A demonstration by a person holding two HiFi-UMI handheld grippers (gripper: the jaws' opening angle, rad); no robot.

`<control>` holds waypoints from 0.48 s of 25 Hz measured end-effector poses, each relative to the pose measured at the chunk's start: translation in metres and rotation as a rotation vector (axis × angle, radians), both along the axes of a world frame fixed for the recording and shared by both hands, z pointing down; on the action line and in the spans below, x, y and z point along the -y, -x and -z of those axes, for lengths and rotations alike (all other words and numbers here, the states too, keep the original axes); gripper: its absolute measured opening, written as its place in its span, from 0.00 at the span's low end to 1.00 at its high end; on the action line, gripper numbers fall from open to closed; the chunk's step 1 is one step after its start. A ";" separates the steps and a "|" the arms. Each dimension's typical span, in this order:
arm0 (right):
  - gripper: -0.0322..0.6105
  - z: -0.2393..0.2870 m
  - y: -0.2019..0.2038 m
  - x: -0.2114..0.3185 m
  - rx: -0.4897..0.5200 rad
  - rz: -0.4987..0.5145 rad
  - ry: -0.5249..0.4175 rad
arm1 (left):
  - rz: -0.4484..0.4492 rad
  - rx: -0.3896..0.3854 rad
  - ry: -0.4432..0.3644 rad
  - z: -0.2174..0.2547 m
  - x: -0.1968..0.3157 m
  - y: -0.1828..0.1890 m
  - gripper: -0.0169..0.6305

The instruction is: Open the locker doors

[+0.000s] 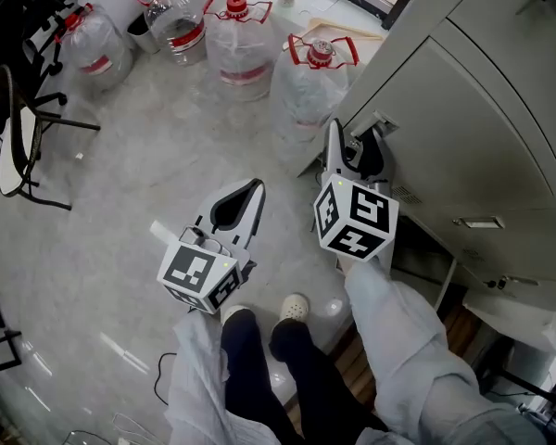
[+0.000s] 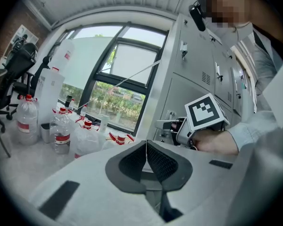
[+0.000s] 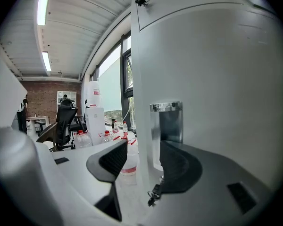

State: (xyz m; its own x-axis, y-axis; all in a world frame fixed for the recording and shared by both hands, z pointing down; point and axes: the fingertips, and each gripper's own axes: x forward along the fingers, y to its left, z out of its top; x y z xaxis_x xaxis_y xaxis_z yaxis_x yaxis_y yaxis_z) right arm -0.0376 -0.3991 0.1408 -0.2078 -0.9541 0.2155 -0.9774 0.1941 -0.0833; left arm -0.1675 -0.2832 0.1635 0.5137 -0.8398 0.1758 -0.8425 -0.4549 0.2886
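Observation:
Grey metal lockers fill the right of the head view. The nearest locker door [image 1: 454, 119] has a recessed metal handle [image 3: 166, 121] near its left edge. My right gripper [image 1: 357, 146] [image 3: 144, 154] is at that edge. It is open, with the door's edge between its jaws; a sliver of gap shows beside the left pad [image 3: 114, 158]. A small key [image 3: 153, 195] hangs below the handle. My left gripper [image 1: 252, 191] [image 2: 146, 149] is shut on nothing and hangs over the floor, left of the lockers.
Several large clear water jugs with red caps [image 1: 241, 40] stand on the floor just left of the lockers, the nearest one [image 1: 308, 86] close to the door. A black office chair [image 1: 18, 128] is at far left. A lower locker [image 1: 426, 258] gapes by the person's legs.

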 end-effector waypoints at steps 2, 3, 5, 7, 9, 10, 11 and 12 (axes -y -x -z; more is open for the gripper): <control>0.38 0.000 0.003 -0.007 -0.010 -0.016 0.009 | -0.011 -0.012 -0.001 0.002 -0.002 0.006 0.04; 0.37 0.000 0.004 -0.011 -0.013 -0.025 0.016 | -0.018 -0.014 0.001 0.002 -0.003 0.010 0.04; 0.35 0.000 0.005 -0.020 -0.017 -0.049 0.029 | -0.035 -0.010 0.006 0.003 -0.005 0.016 0.04; 0.32 -0.001 0.005 -0.030 -0.029 -0.080 0.036 | -0.060 -0.004 0.010 0.005 -0.009 0.021 0.04; 0.30 -0.002 0.004 -0.040 -0.046 -0.116 0.046 | -0.094 -0.003 0.014 0.007 -0.015 0.025 0.04; 0.28 -0.002 0.004 -0.045 -0.053 -0.135 0.052 | -0.111 0.001 0.017 0.007 -0.018 0.026 0.04; 0.27 -0.002 0.003 -0.050 -0.057 -0.152 0.057 | -0.127 0.008 0.019 0.007 -0.022 0.028 0.04; 0.26 -0.003 0.003 -0.054 -0.059 -0.169 0.059 | -0.141 0.017 0.020 0.007 -0.025 0.030 0.04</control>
State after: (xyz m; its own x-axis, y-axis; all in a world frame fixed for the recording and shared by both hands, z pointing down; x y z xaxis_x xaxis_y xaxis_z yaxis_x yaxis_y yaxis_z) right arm -0.0407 -0.3454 0.1433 -0.0310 -0.9597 0.2792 -0.9992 0.0232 -0.0312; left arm -0.1979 -0.2584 0.1570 0.6230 -0.7559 0.2012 -0.7755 -0.5633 0.2852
